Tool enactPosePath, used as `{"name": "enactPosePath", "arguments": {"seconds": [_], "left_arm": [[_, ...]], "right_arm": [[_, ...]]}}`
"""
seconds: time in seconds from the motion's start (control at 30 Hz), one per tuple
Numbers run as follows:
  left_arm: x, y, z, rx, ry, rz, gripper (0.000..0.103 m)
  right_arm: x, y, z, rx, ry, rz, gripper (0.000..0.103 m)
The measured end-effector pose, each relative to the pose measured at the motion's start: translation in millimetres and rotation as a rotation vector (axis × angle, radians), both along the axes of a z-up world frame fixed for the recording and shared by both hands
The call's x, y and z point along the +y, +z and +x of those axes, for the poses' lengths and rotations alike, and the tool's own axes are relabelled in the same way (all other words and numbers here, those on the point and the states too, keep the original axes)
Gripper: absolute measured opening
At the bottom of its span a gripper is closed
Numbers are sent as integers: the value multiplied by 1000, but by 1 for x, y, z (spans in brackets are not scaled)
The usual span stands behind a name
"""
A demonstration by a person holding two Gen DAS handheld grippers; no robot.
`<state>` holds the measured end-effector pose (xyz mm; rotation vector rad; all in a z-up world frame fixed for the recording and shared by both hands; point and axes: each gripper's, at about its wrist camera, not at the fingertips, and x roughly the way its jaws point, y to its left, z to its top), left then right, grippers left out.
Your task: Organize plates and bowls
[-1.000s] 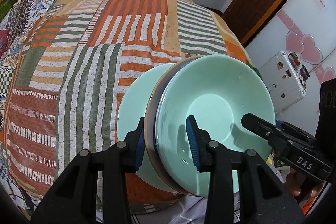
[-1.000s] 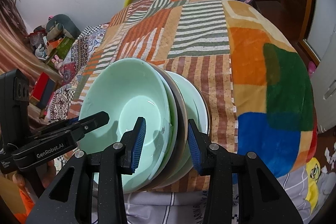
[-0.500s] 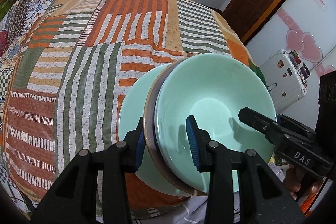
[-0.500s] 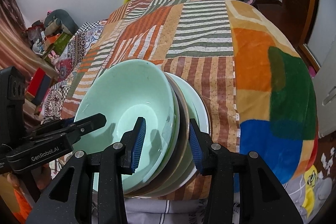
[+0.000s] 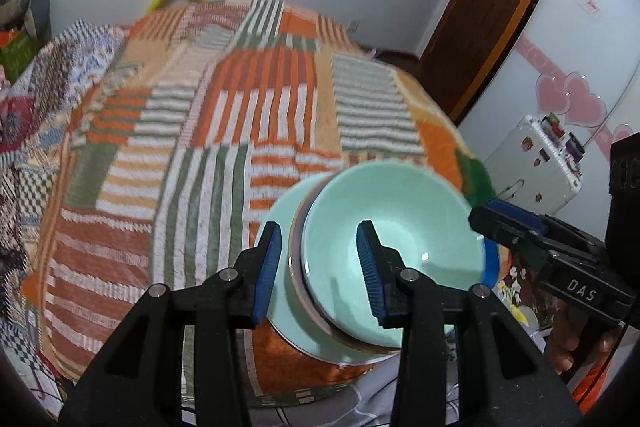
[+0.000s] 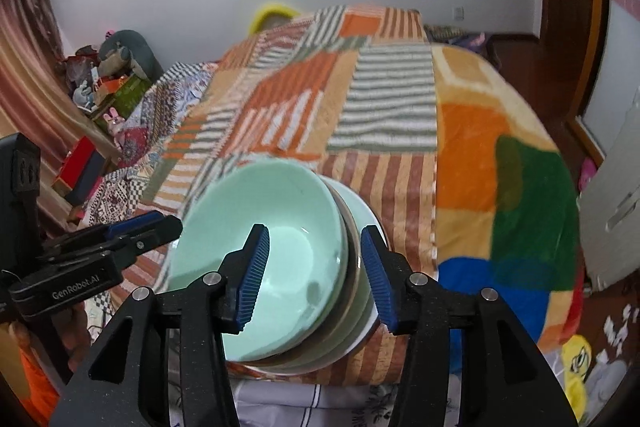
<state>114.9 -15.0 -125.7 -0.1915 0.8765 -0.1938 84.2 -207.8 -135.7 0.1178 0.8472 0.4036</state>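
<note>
left gripper: bottom centre of its view; jaws just opened a little, now standing off either side of the stack's rim, pads clear.
right gripper: bottom centre of its view; jaws just opened wider, straddling the opposite rim, gaps visible.
bowl: pale green, topmost, centre of frame.
plates: nested beneath the bowl, brown-rimmed one between green ones.
bed: carries the stack at its near edge; striped patchwork blanket stretches to the far wall.

Bed covered by striped patchwork blanket. Stack of pale green dishes sits near its front edge.
</note>
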Motion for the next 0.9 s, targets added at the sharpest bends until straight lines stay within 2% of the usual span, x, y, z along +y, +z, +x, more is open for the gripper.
{"name": "enactPosePath", "arguments": {"seconds": [0.07, 0.2, 0.3, 0.57, 0.7, 0.9], "left_arm": [[0, 16, -9, -53, 0, 10, 41], [-4, 50, -31, -180, 3, 26, 52], [-5, 73, -47, -266, 9, 32, 54], [-3, 110, -80, -397, 22, 17, 58], [-5, 122, -98, -460, 41, 36, 80], [-6, 132, -116, -519, 65, 58, 99]], "right_arm": [[0, 9, -5, -26, 6, 11, 45], [2, 31, -18, -102, 10, 18, 46], [1, 49, -31, -172, 7, 31, 52], [-4, 89, -66, -343, 0, 69, 63], [-4, 98, -77, -397, -4, 82, 69], [-2, 103, -82, -436, -11, 107, 78]]}}
